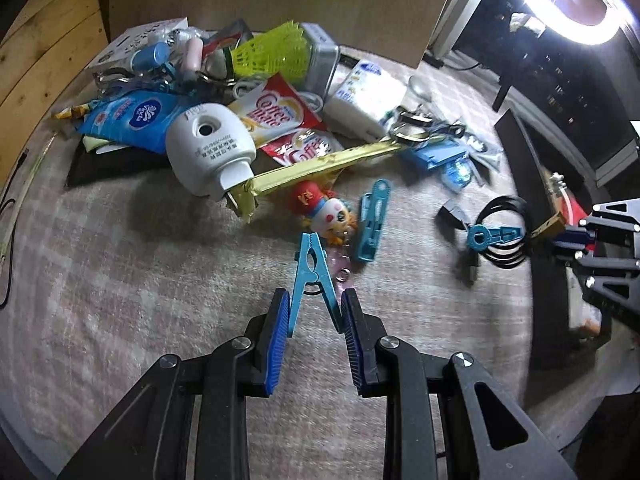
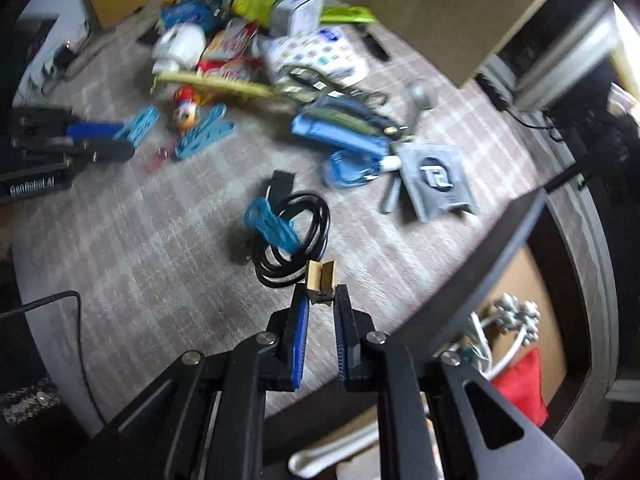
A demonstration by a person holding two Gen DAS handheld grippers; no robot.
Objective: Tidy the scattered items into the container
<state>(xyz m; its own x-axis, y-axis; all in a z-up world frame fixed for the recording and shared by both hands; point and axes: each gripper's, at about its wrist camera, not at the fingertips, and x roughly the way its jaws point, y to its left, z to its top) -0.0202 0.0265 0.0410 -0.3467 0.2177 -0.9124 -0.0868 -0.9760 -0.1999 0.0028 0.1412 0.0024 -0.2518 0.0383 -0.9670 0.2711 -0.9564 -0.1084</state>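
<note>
The left hand-held gripper (image 1: 314, 312) is clamped on a blue peg (image 1: 312, 276): its two blue pads press the peg's spread legs from either side, and the peg's closed end points away from the camera. The right hand-held gripper (image 2: 321, 308) is clamped on a small wooden clip (image 2: 320, 282), which sticks out past the fingertips.

Both are above a desk (image 1: 160, 260) covered with a pale checked cloth. Just beyond the blue peg lie a small doll (image 1: 326, 212) and a second blue peg (image 1: 374, 222), side by side. Further right a third blue peg (image 1: 494, 236) rests across a coil of black cable (image 1: 506, 236). At the far end sits a heap: a white sharpener (image 1: 210, 148), creamer sachets (image 1: 276, 110), a gold strip (image 1: 320, 166), a tissue pack (image 1: 132, 118) and a yellow mesh basket (image 1: 272, 54).

In the right wrist view, a dark box (image 2: 516, 236) is at the lower right beside the desk's edge, with a red item (image 2: 524, 386) and a white item inside it.
</note>
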